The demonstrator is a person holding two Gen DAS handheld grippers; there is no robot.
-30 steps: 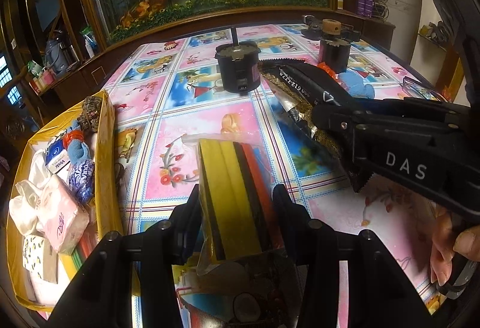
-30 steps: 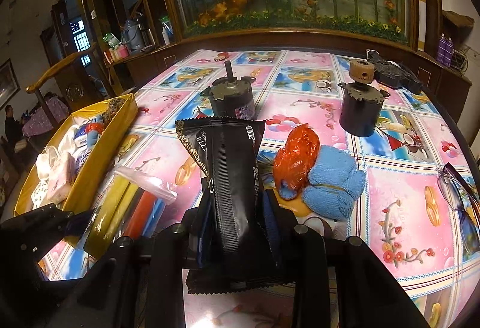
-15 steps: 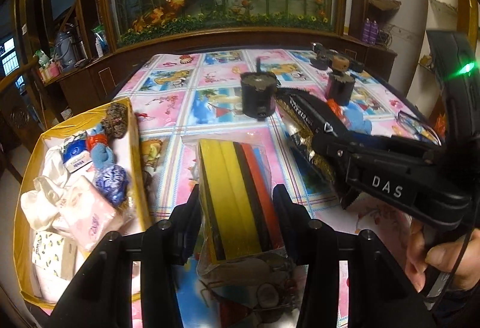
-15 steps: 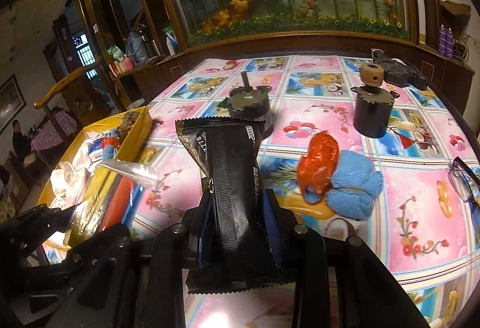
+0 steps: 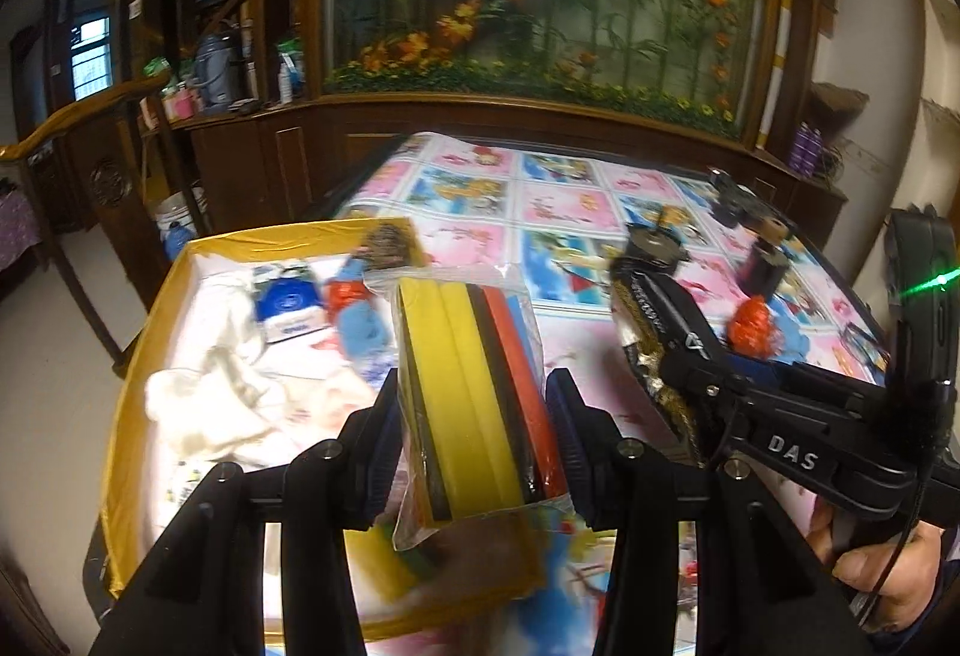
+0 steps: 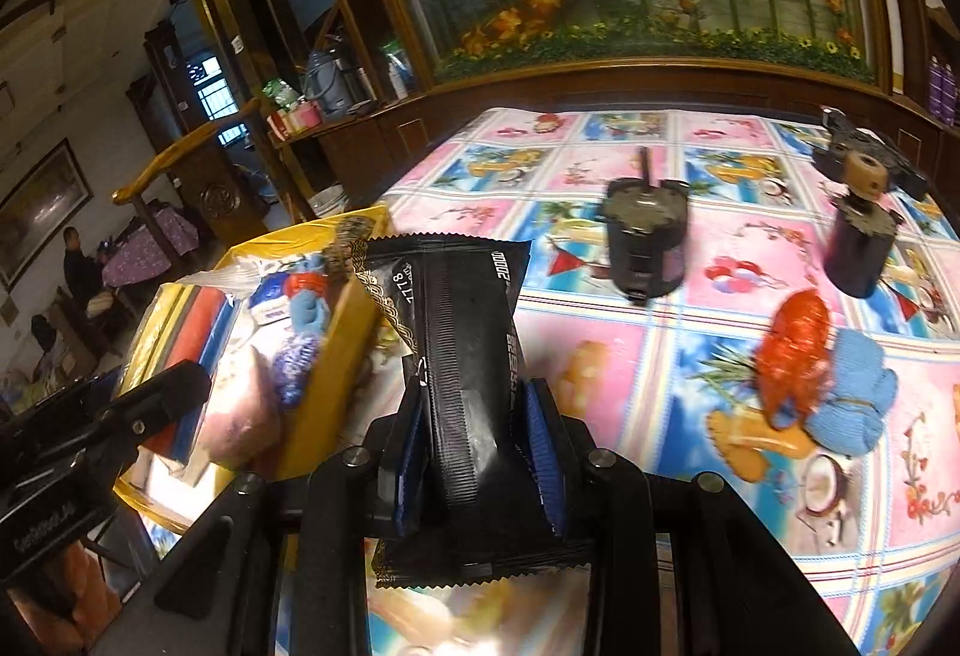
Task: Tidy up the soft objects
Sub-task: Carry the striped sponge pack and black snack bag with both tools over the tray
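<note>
The sponge pack (image 5: 474, 398) stands clamped in the left tool (image 5: 471, 416), long axis running forward along the fingers, and the yellow box (image 5: 135, 356) lies just ahead and to that tool's left, so the left hand is the nearer one to drop in. The right tool (image 6: 477, 446) is closed on the black packet (image 6: 465, 356), held lengthwise too, with the box off to its left beyond the bench (image 6: 630, 374).

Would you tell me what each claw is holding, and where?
Left claw pinches the sponge pack near its lower end; right claw grips the black packet low down.
</note>
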